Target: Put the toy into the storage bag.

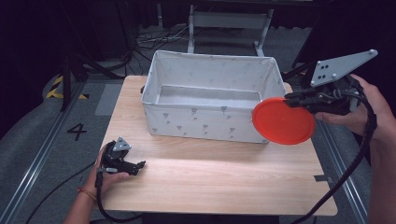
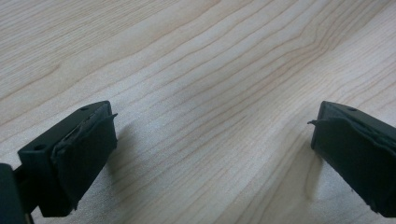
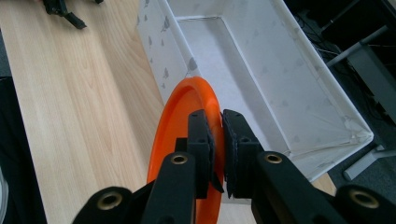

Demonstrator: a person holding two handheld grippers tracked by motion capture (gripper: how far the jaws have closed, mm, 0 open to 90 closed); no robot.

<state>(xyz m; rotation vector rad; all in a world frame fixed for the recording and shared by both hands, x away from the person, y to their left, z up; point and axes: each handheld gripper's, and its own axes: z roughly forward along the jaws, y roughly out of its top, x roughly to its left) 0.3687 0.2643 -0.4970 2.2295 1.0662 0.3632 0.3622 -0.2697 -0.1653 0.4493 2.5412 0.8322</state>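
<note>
The right gripper (image 1: 288, 97) holds an orange plate (image 1: 284, 120) by its rim, jaws clamped on the edge. The plate hangs tilted in the air at the right of the table (image 1: 210, 182), in front of the right near corner of the white fabric bin (image 1: 187, 122) and clear of the tabletop.

Handling, as judged: the plate looks like thin moulded plastic, light and stiff, with a smooth and probably slippery surface. A rim pinch is the only practical hold; held by one edge, the disc may pivot or slip between the pads if swung quickly. Breakage risk appears low.

The left gripper (image 1: 140, 164) rests on the near left of the table, jaws standing wide apart with nothing between them.

View comparison: the right gripper view confirms the pads (image 3: 201, 140) bite either side of the plate (image 3: 182, 121) rim and shows the bin (image 3: 261, 79) interior. The left gripper view settles the left jaws' gap over bare wood (image 2: 196, 70). The high view alone gives the overall layout.
</note>
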